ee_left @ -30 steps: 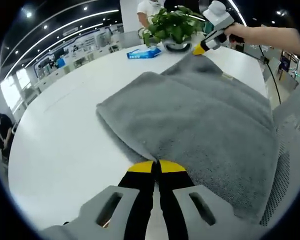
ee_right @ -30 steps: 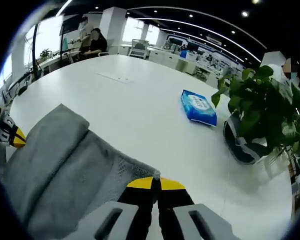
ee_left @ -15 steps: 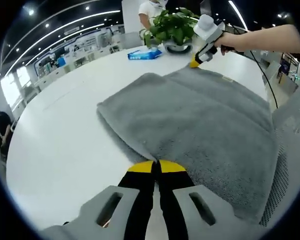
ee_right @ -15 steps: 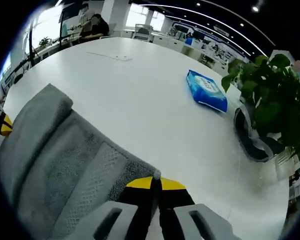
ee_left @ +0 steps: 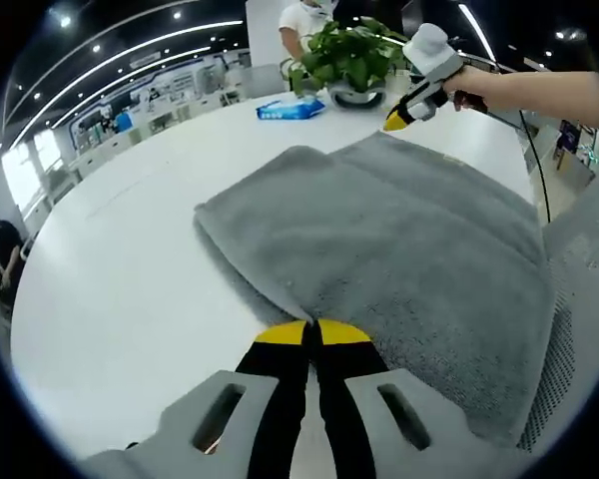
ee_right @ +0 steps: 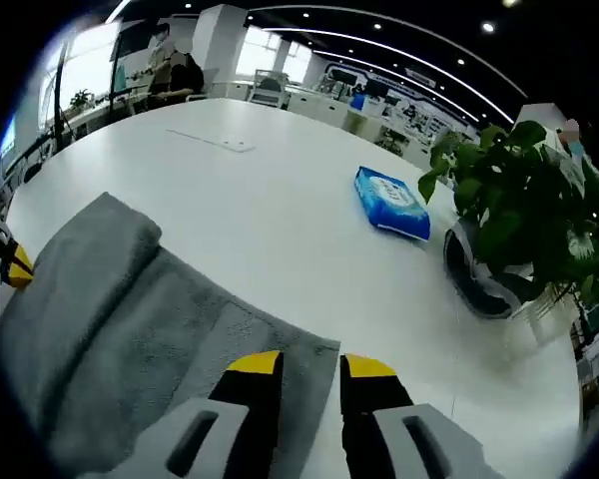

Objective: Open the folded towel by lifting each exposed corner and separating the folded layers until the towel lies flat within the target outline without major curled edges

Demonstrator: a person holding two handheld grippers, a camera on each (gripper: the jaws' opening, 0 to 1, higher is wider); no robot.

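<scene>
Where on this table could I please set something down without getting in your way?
The white table is bare between the grey towel and the blue packet. It is crowded by the potted plant and beside the towel's far corner, where the right gripper hovers.

right gripper (ee_right: pixel 309 365) | fingers now parted | towel (ee_right: pixel 140 329) corner released

No legible text or labels

The blue wipes packet (ee_right: pixel 391 203) on the white worktop (ee_right: pixel 280 210) carries white printing, but it is too small and blurred to read in either gripper view; no other markings can be made out.
</scene>
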